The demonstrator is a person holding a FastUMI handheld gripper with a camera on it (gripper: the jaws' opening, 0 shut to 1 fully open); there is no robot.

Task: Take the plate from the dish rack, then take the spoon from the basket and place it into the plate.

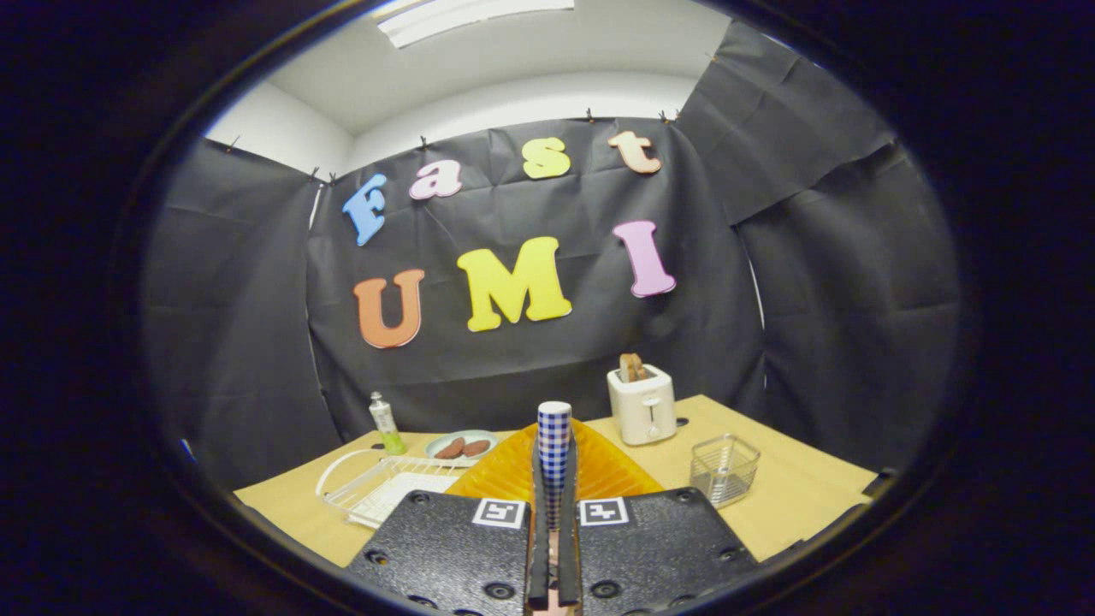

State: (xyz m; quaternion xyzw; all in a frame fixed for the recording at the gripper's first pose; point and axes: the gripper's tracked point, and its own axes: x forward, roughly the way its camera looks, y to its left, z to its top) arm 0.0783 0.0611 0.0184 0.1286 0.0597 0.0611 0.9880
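Spoon: blue-and-white checked handle with a pale rounded end, standing upright and pinched between the two fingers of the gripper. Only the handle shows; the lower part is hidden between the fingers, bowl can't be made out. Fingers are drawn nearly together with the handle clamped in the narrow slot, both pressing on it.

Plate: translucent orange, ridged surface, lying on the tan table just ahead of the fingers and directly behind the spoon handle. Its near part is covered by the gripper body; the ridged rim shows on both sides of the handle. Whether the spoon's hidden end touches the plate can't be told.

Dish rack: white wire, on the table left of the plate and just beside it, near side of the table. Basket: small clear wire-like container, right of the plate, a little apart from it.

Farther back: white toaster with a brown slice sticking out of the top, beyond the plate to the right, near the cloth wall. Small pale dish with two brown pieces on it, far left of the plate, just beyond the rack. Green-and-white tube upright left of that dish, near the wall.
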